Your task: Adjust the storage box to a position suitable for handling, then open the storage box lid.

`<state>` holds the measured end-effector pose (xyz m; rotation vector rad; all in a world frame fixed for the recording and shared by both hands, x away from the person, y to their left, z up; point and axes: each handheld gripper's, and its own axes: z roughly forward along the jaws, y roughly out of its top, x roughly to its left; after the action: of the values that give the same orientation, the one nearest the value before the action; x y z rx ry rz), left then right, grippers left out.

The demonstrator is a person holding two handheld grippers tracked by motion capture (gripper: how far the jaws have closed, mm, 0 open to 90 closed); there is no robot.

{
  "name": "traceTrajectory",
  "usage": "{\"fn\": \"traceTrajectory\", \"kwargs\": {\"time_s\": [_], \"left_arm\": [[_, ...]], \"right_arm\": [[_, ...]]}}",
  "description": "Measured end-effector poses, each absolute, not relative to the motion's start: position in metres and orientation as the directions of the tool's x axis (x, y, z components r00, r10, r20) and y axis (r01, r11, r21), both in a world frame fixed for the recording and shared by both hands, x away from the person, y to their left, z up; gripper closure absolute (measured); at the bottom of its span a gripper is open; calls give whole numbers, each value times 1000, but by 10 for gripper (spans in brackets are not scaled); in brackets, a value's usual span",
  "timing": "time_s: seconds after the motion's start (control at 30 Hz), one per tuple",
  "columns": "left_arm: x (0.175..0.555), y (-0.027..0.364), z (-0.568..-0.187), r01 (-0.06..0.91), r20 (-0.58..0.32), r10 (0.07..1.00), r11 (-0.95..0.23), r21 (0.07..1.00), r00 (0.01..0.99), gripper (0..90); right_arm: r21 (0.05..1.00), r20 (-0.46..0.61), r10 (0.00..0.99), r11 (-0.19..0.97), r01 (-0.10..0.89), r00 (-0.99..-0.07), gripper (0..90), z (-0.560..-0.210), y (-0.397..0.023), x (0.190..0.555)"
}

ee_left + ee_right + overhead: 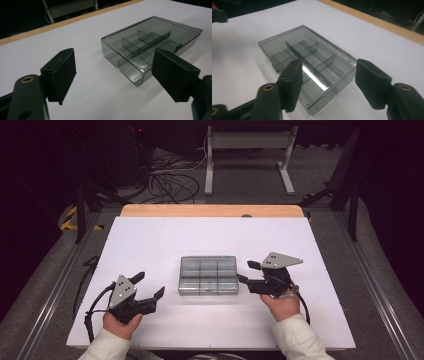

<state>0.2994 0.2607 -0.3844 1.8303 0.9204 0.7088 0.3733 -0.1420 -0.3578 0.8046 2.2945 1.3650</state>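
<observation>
- We see the clear compartment box [208, 275] lying flat and shut at the middle of the white table [150, 240], its long axis running across from our left to our right
- Our right gripper [244, 271] sits just beside the box's right short end, jaws parted and empty, pointing at that end; in the right gripper view the box [308, 62] lies straight ahead between and beyond the two pads
- Our left gripper [148, 285] rests near the front left corner, apart from the box, jaws wide with nothing between them; its own view puts the box [150, 47] ahead and off to the right
- We judge the right hand the nearer one, so the next grasp probably turns on closing that small gap at the right end
</observation>
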Motion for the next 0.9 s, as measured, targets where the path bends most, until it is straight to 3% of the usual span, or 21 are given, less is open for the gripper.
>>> {"fn": "traceTrajectory", "kwargs": {"time_s": [0.33, 0.53, 0.67, 0.9], "left_arm": [[303, 257, -380, 331, 1, 782, -265, 906, 624, 206], [304, 253, -380, 330, 12, 766, -291, 898, 642, 202], [305, 247, -380, 322, 50, 758, -334, 886, 650, 247], [313, 236, -385, 334, 58, 739, -371, 866, 672, 255]], "right_arm": [[903, -42, 562, 376, 210, -826, 172, -357, -141, 358], [897, -41, 555, 387, 215, -831, 146, -359, -139, 356], [892, -43, 554, 397, 218, -831, 133, -359, -138, 355], [871, -38, 555, 426, 245, -831, 162, -362, -136, 355]]}}
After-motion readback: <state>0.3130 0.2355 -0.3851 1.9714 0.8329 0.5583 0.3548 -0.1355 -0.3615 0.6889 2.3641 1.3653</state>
